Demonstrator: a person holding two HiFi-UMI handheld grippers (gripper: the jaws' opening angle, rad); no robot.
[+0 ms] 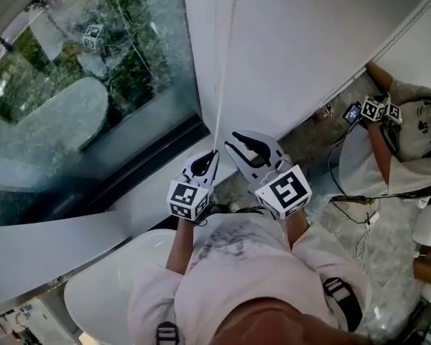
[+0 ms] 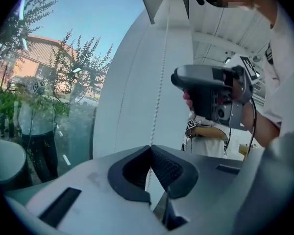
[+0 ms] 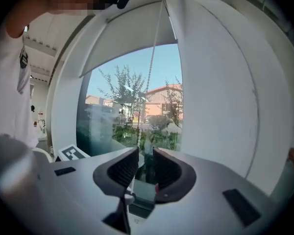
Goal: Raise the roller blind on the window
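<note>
Between the shut jaws of the left gripper, the white bead chain is pinched. It runs straight up from them along a white wall. Just beside it, to the right, the right gripper holds its jaws a narrow gap apart with nothing gripped; the chain hangs just ahead of them. High above those jaws, the roller blind covers only the top of the window. Below it the glass is bare, showing trees and buildings beyond the jaws.
</note>
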